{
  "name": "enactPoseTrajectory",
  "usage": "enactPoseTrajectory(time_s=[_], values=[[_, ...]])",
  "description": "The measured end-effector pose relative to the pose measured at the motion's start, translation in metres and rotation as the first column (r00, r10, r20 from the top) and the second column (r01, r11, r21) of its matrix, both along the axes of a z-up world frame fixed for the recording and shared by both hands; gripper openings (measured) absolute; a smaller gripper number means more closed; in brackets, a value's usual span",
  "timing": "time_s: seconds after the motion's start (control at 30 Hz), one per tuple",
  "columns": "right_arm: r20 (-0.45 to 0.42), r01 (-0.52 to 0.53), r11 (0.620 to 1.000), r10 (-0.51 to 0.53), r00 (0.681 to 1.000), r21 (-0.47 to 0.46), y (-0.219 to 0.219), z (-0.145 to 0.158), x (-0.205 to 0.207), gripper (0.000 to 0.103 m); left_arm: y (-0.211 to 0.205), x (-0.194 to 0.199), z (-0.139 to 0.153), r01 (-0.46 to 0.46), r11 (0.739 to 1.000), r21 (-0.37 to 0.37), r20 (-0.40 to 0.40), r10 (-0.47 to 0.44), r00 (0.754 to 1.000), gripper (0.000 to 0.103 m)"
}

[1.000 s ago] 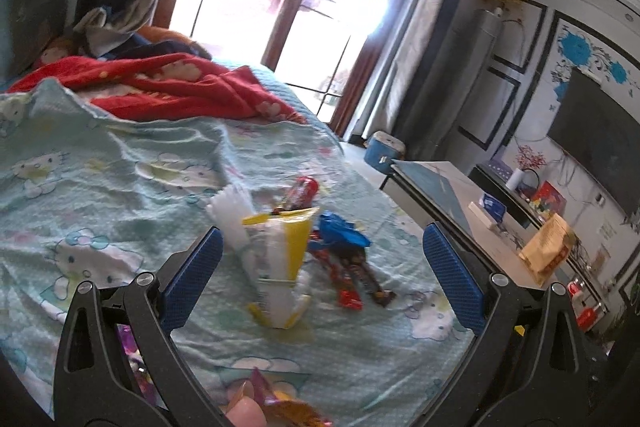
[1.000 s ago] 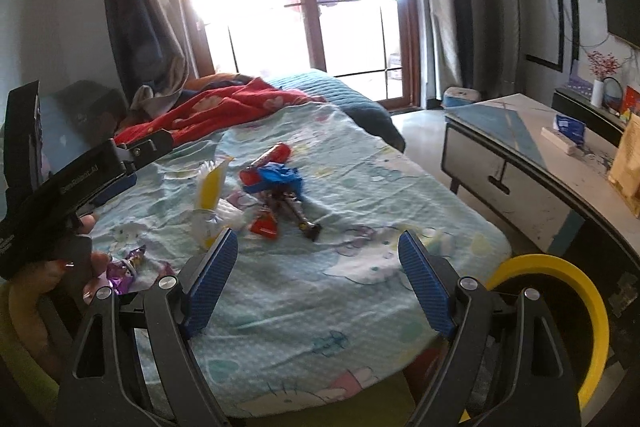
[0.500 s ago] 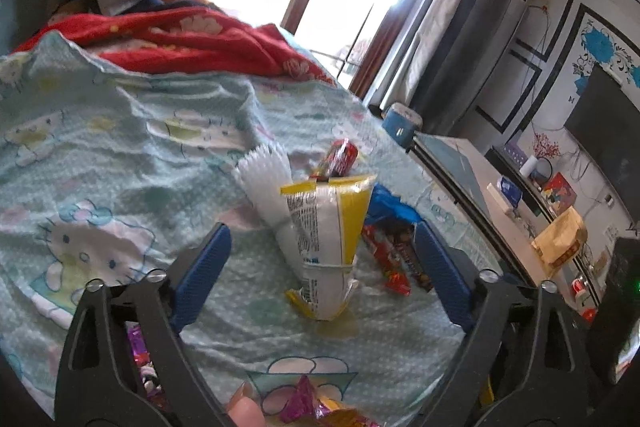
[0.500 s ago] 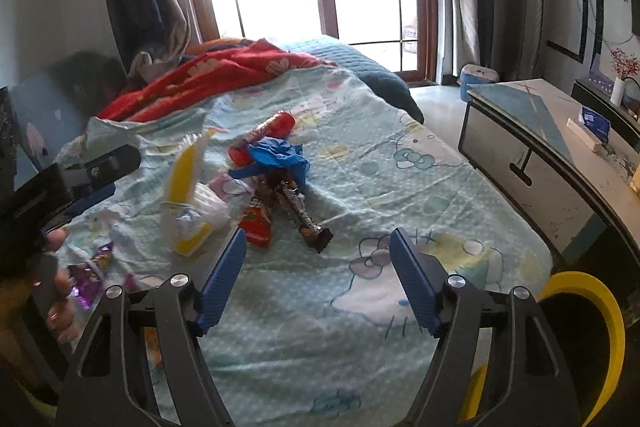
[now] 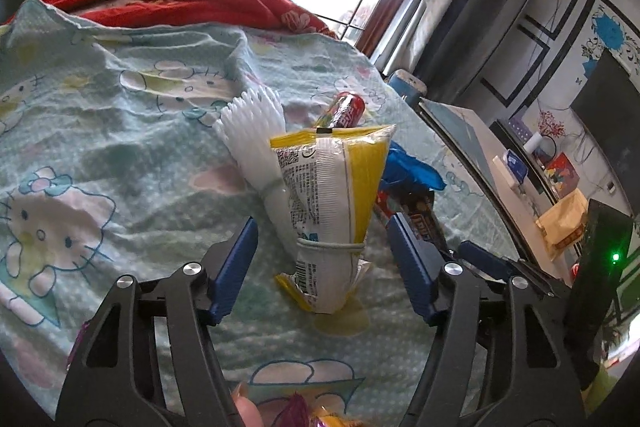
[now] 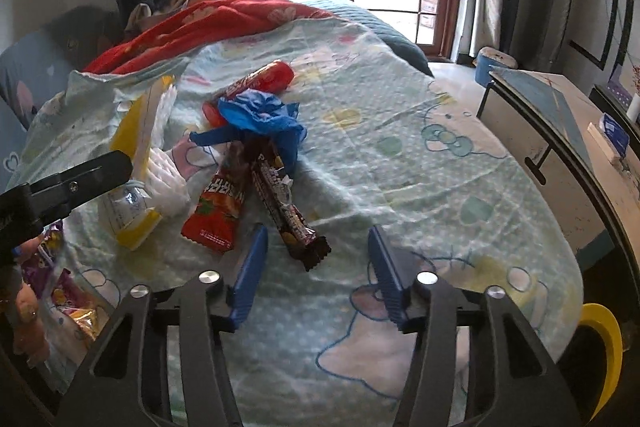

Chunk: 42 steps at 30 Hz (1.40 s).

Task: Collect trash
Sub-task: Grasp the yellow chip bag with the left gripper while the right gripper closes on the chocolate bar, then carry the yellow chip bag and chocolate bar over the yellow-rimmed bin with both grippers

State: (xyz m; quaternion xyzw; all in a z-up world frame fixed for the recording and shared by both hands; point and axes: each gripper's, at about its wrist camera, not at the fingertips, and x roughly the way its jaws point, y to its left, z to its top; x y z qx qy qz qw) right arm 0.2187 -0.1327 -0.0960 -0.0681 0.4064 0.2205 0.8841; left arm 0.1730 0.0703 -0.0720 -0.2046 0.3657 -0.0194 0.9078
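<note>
Trash lies on the bed's light-blue cartoon sheet [image 5: 120,131]. A yellow and white snack bag [image 5: 332,195], tied with a band, stands beside a bundle of white plastic forks [image 5: 256,123]. My left gripper [image 5: 322,259] is open, its jaws either side of the bag's lower end. The right wrist view shows a dark chocolate-bar wrapper [image 6: 286,207], a red wrapper [image 6: 218,207], crumpled blue plastic [image 6: 260,115] and a red tube [image 6: 264,79]. My right gripper [image 6: 316,263] is open just short of the dark wrapper's near end.
A red blanket [image 6: 208,19] is bunched at the bed's far end. A white cabinet [image 6: 560,131] stands right of the bed, and a yellow bin rim [image 6: 604,339] sits at the lower right. Purple and yellow wrappers [image 6: 52,267] lie near the bed's left edge.
Both grippers have moved forward toward the trash. The yellow bag now sits between the left jaws, and the dark wrapper lies close in front of the right jaws.
</note>
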Motion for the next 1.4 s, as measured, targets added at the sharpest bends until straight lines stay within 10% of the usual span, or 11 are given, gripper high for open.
enactPoseTrajectory(time_s=[0.33,1.4], values=[[-0.002,-0.014,0.999,0.015,1.000,0.034,-0.002,-0.003,-0.008,0.022,0.001,0.003,-0.009,0.022,0.999,-0.048,-0.023,-0.023,0.999,0.028],[0.034,0.084,0.978,-0.092,0.995,0.192,-0.058,0.034,-0.065,0.021,-0.033,-0.021,0.036,0.152,0.984,-0.094,0.105,-0.142,0.984,0.025]])
